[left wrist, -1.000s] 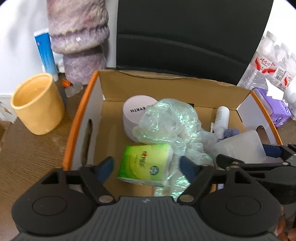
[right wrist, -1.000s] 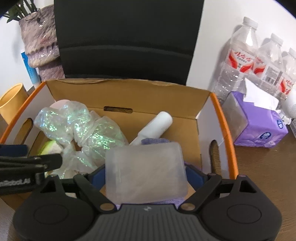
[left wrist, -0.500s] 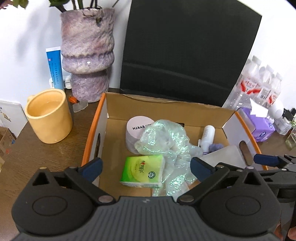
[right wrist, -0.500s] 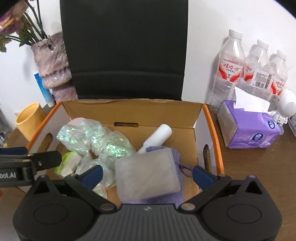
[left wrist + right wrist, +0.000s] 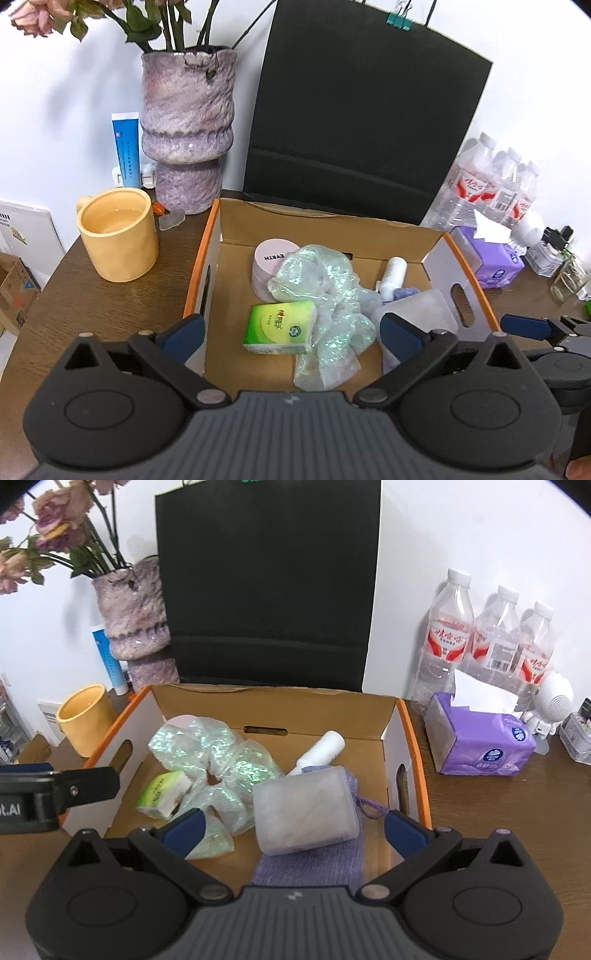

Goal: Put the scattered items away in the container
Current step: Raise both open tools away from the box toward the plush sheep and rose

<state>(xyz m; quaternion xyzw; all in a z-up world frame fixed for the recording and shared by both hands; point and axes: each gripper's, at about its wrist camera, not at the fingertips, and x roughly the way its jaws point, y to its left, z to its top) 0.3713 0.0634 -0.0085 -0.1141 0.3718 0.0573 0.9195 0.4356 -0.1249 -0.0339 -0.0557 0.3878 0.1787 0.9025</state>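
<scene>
A matte yellow mug (image 5: 118, 236) is standing upright on the wooden surface (image 5: 92, 306), just left of the cardboard box (image 5: 207, 273). Inside the box, going left to right, a pale round jar (image 5: 267, 264) is sitting by the far wall, a glossy green tissue pack (image 5: 280, 326) is lying flat, crinkled iridescent film (image 5: 325, 295) is bunching up mid-box, and a white bottle (image 5: 323, 751) is lying with its long axis slanting toward the far right corner. A frosted case (image 5: 306, 808) is resting on purple knit cloth (image 5: 310, 864) (its weave ribbed). Both tongs, left (image 5: 291, 332) and right (image 5: 293, 825), are spread wide, having just been opening, gripping nothing.
</scene>
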